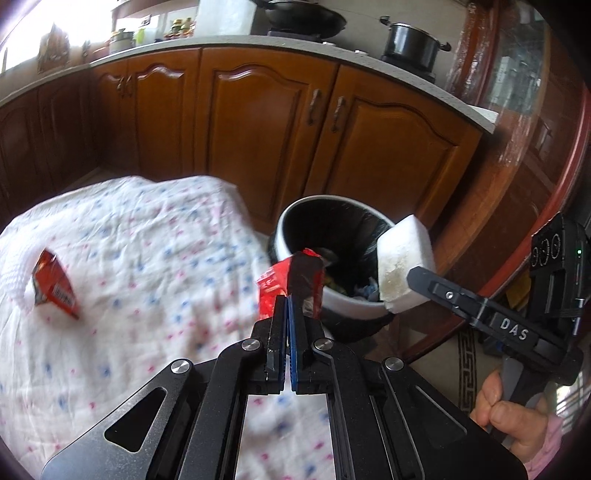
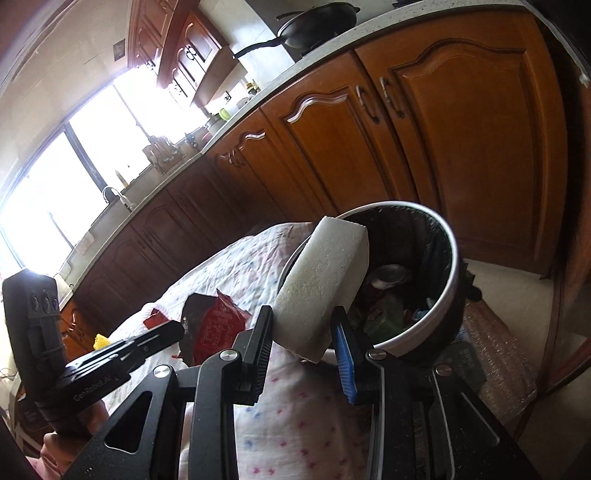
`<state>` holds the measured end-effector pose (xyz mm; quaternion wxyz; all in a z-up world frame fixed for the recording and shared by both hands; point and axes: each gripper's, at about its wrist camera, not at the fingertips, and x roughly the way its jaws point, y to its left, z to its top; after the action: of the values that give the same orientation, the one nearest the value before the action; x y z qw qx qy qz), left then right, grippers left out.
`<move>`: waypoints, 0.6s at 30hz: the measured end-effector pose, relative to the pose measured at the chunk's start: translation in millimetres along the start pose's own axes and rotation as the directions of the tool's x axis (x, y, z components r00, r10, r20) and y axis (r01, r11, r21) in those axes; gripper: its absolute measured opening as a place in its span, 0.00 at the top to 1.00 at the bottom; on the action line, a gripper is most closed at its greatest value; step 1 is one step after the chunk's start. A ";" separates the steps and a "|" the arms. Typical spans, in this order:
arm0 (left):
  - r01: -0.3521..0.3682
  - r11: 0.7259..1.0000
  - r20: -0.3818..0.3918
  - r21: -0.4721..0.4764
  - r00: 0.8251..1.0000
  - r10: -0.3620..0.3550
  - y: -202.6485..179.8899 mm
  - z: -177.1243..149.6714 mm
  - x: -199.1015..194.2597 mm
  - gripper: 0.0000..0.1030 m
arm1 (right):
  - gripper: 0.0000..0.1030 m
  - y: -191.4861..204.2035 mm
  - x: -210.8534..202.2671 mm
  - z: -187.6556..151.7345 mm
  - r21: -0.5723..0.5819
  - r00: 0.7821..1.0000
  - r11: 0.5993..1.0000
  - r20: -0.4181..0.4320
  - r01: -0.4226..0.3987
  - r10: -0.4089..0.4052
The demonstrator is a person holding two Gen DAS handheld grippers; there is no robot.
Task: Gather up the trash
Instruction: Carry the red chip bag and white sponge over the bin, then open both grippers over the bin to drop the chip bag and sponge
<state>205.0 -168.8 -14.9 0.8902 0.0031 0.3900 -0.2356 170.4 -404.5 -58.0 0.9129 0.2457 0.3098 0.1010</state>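
My left gripper (image 1: 288, 299) is shut on a crumpled red wrapper (image 1: 291, 277), held over the table's right edge close to the round trash bin (image 1: 354, 308). The bin has a black liner and holds several bits of rubbish. My right gripper (image 2: 303, 332) is shut on a white foam block (image 2: 325, 273), which hangs at the bin's near rim (image 2: 452, 258). The foam block (image 1: 402, 266) also shows in the left wrist view, beside the wrapper. The right wrist view shows the left gripper (image 2: 177, 330) with its wrapper (image 2: 218, 325). Another red wrapper (image 1: 55, 288) lies on the tablecloth (image 1: 147, 240).
Brown wooden cabinets (image 1: 258, 122) stand behind the table and bin, under a counter with a wok (image 1: 306, 18) and a black pot (image 1: 410, 44). A person's hand (image 1: 506, 417) grips the right tool. A dark wooden door (image 1: 524, 177) stands at the right, a patterned rug (image 1: 467, 369) below.
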 end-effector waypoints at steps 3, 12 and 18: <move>0.007 1.000 0.007 0.019 1.000 -0.007 -9.8 7.0 2.6 1.00 | 0.69 -6.2 -0.6 4.9 0.003 1.000 1.000 0.005 0.007 -0.007; 0.024 0.998 0.019 0.058 1.000 -0.025 -34.3 29.3 16.2 1.00 | 0.69 -21.1 2.0 17.1 -0.001 0.999 0.999 0.009 0.037 -0.037; 0.034 0.996 0.014 0.078 0.999 -0.035 -45.9 38.0 27.9 1.00 | 0.69 -29.6 8.8 22.5 -0.003 0.998 0.998 -0.003 0.060 -0.060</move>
<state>228.3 -228.3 0.4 0.8881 0.0292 0.3736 -0.2661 192.2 -435.7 -62.2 0.9153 0.2351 0.3184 0.0745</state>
